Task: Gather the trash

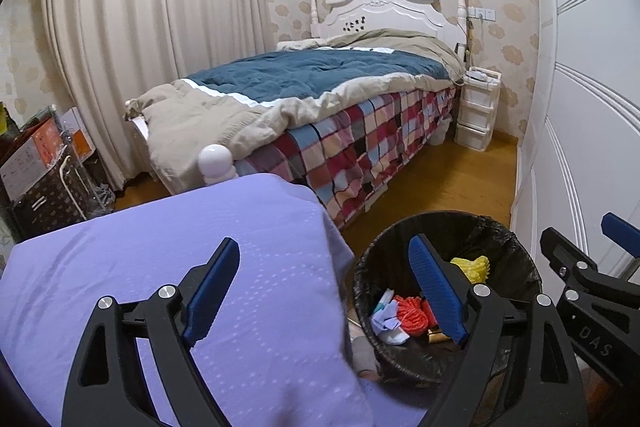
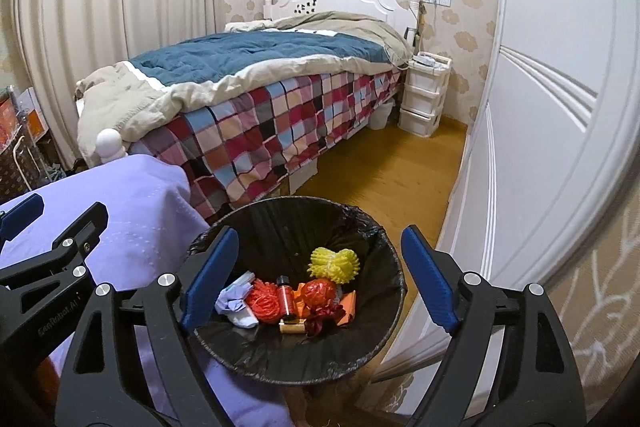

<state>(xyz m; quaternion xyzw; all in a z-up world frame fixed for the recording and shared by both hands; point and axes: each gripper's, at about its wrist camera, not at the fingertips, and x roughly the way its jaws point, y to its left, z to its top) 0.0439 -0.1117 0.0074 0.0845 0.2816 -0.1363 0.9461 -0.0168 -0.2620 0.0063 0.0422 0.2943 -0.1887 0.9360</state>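
A round bin with a black liner (image 2: 360, 227) stands on the floor beside a purple-covered surface (image 2: 152, 211). It holds trash: a yellow foam net (image 2: 334, 263), an orange net (image 2: 264, 301), a small red bottle (image 2: 286, 297), white paper (image 2: 236, 305) and red wrapping (image 2: 318, 293). My right gripper (image 2: 320, 279) is open and empty, above the bin. My left gripper (image 1: 324, 291) is open and empty, over the edge of the purple cover (image 1: 200, 267), left of the bin (image 1: 496, 227). The right gripper's body (image 1: 592, 291) shows at the right of the left wrist view.
A bed (image 2: 260, 83) with a blue and beige quilt and checked sheet fills the middle. White wardrobe doors (image 2: 540, 107) run along the right. A white drawer unit (image 2: 424, 95) stands by the headboard. Boxes and a rack (image 1: 44, 167) stand at the left by the curtain. Wooden floor (image 2: 392, 171) lies between bed and wardrobe.
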